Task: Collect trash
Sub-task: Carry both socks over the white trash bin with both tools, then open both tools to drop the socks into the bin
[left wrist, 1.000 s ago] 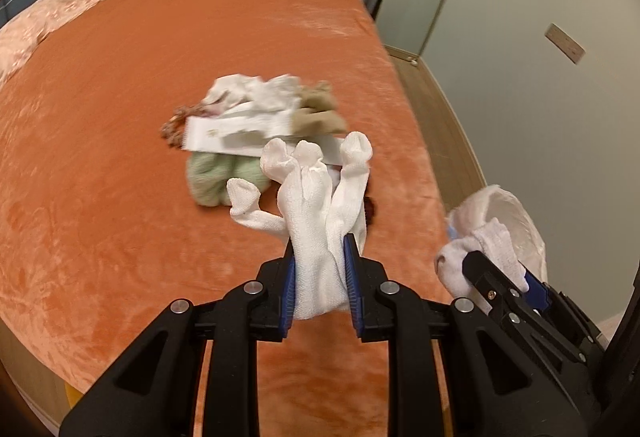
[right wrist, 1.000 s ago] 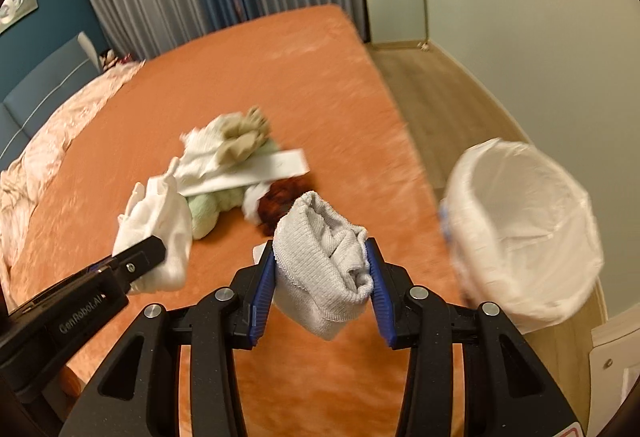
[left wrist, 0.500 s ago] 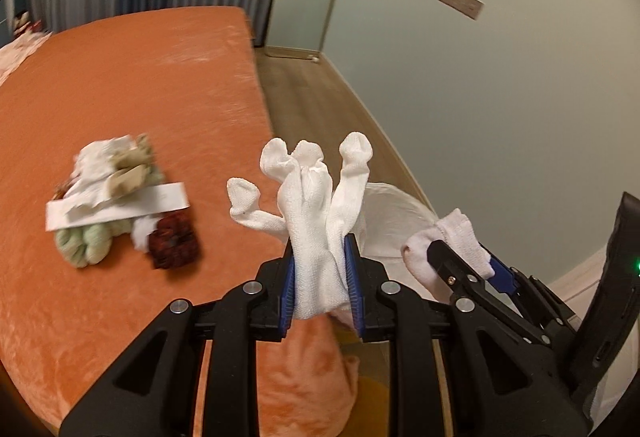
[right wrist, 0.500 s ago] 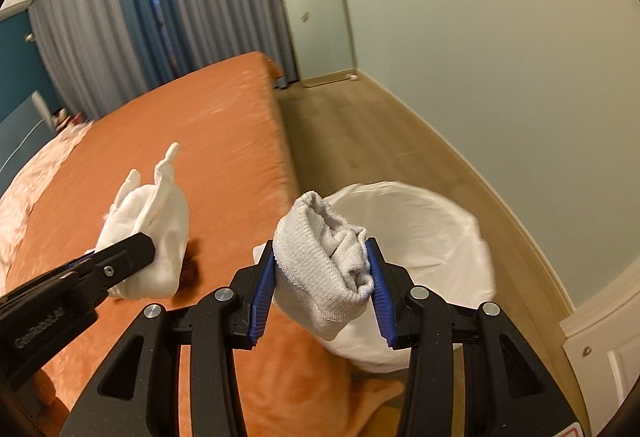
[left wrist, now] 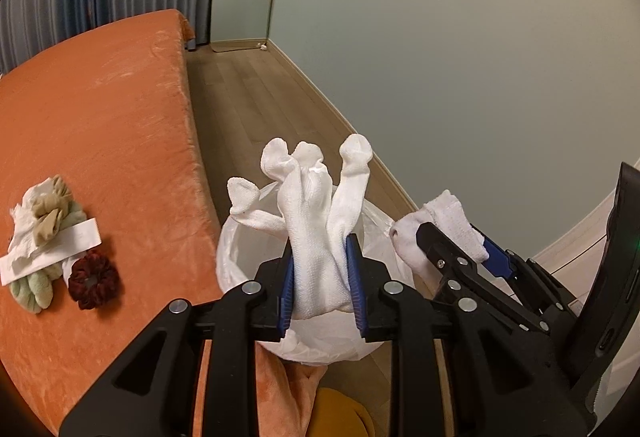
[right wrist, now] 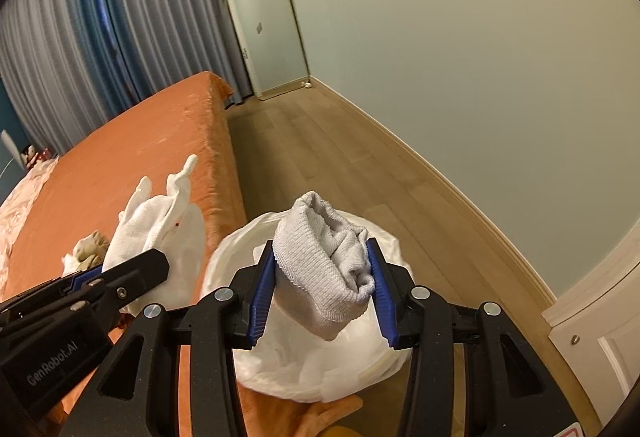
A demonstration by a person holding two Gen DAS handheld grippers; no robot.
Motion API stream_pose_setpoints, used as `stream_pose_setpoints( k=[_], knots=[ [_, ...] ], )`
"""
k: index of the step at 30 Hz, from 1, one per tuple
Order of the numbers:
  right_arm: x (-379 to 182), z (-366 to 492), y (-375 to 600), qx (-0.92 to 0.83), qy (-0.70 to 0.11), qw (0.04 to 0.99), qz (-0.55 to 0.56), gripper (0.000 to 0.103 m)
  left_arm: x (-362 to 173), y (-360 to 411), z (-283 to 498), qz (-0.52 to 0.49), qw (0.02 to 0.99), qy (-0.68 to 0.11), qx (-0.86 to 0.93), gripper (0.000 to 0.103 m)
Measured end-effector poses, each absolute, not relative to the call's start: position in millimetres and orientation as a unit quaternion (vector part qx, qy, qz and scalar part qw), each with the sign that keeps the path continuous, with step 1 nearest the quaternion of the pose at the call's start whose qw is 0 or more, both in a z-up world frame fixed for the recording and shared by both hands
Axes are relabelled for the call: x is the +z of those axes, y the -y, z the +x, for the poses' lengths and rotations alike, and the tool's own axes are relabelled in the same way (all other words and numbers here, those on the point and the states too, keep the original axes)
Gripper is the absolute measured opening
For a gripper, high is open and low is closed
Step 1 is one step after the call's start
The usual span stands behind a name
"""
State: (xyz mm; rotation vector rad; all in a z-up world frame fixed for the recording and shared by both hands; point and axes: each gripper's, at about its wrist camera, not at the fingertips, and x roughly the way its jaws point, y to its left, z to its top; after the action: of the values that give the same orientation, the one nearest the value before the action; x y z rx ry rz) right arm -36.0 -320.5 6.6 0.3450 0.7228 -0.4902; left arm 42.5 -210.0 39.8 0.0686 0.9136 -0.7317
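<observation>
left gripper [left wrist: 322, 291] pinching white fabric glove [left wrist: 316, 221]; right gripper [right wrist: 322, 297] pinching grey knit sock [right wrist: 324, 265]; white-lined bin [right wrist: 320, 369] mostly hidden; dark red scrunchie [left wrist: 93, 279] in left view only.

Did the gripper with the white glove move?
Yes. The left gripper carried the white glove sideways off the orange bed to over the white-lined trash bin.

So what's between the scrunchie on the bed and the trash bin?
Only bare orange bedspread between the scrunchie and the bin, in the left wrist view.
</observation>
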Motion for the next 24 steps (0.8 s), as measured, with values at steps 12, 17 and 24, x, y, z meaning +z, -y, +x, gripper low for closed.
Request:
stream_pose_setpoints(
  k=[12, 17, 24],
  knots=[
    [1, -21, 337, -0.254, -0.346, 0.887, 0.170, 0.064, 33, 199, 66, 0.002, 0.854, -0.434, -0.288, 0.064],
    [1, -16, 332, -0.252, -0.348, 0.888, 0.165, 0.070, 33, 183, 69, -0.003, 0.858, -0.434, -0.275, 0.064],
    [2, -20, 316, -0.244, -0.348, 0.891, 0.159, 0.074, 32, 161, 68, -0.005, 0.864, -0.433, -0.257, 0.068]
  ],
)
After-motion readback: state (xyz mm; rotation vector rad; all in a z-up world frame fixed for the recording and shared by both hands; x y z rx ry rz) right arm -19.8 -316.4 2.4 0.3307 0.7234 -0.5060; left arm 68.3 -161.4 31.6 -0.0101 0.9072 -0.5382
